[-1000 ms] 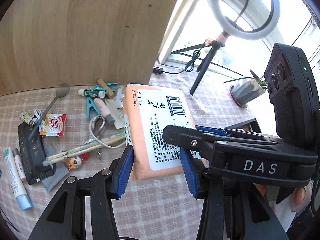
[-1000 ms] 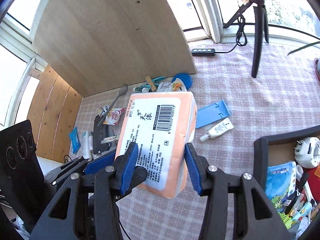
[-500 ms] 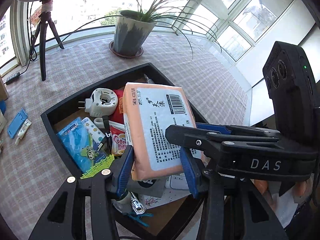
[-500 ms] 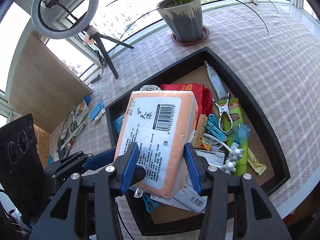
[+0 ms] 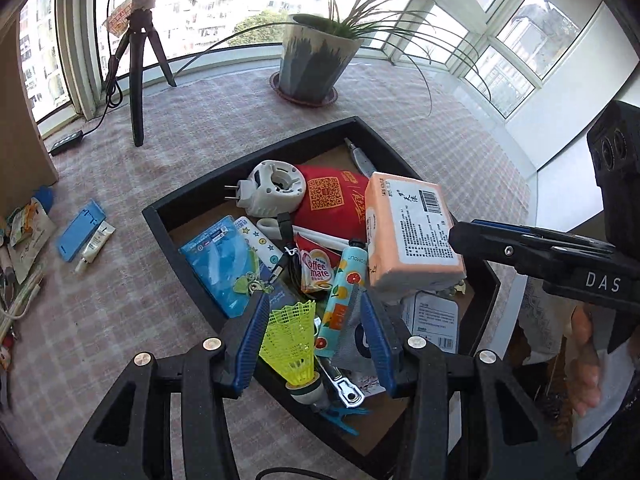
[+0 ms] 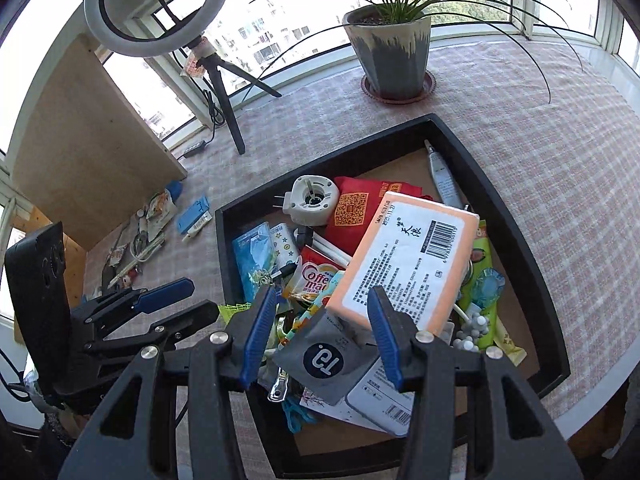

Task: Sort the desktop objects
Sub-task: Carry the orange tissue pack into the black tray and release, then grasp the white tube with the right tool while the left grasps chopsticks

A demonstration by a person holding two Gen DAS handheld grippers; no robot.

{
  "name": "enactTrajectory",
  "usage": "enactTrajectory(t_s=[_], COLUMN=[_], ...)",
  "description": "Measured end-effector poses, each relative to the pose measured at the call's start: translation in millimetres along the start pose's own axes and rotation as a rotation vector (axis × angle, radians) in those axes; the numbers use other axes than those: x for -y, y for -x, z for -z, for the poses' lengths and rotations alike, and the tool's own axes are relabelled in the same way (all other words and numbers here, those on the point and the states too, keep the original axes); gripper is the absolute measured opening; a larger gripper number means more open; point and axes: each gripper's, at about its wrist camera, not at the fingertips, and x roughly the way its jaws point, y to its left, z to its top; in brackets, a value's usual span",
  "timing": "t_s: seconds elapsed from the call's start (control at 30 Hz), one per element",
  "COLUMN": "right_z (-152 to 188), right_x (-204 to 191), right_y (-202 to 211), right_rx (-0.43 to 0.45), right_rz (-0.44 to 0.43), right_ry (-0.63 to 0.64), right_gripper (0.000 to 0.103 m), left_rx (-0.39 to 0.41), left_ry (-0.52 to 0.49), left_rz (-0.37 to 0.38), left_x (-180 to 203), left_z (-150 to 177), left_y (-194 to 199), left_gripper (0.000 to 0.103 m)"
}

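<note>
An orange tissue pack with a white barcode label leans tilted on the heap inside the black tray. My left gripper hangs open over the tray's near corner. Only a yellow shuttlecock and a patterned tube show below its gap. In the right wrist view the pack lies mostly beyond the right finger of my right gripper. That gripper is open, and a grey pouch lies under it. No pad presses the pack. The left gripper stands apart at the left.
The tray also holds a white plug-in device, a red packet and a Coffee mate sachet. A potted plant and a ring-light tripod stand behind it. A wooden board and several loose items are at the left.
Both grippers swung from the cluttered left side to above the tray. The tissue pack, earlier framed between their pads, now rests tilted in the tray, and the two grippers have drawn apart.
</note>
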Motion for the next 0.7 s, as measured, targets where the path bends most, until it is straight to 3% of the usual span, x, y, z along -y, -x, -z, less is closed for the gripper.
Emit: enactTrajectory(t_s=[0.27, 0.43, 0.6, 0.7], right_z=[-14, -18, -26, -34], right_x=[-96, -146, -177, -186], right_y=[-60, -105, -150, -174], right_rx=[-0.062, -0.117, -0.195, -0.233], right_rz=[-0.077, -0.096, -0.091, -0.091], right_ry=[0.144, 0.196, 0.195, 0.168], right_gripper=[0.047, 0.047, 0.047, 0.047], left_rx=[-0.009, -0.060, -0.088, -0.089], left_ry=[0.179, 0.257, 0.374, 0.379], left_rz=[-0.215, -0.381, -0.400, -0.384], left_x=[-158, -257, -336, -356], left_z=[33, 60, 78, 80], left_y=[34, 50, 69, 73], left_gripper=[0.044, 0.044, 0.053, 0.055])
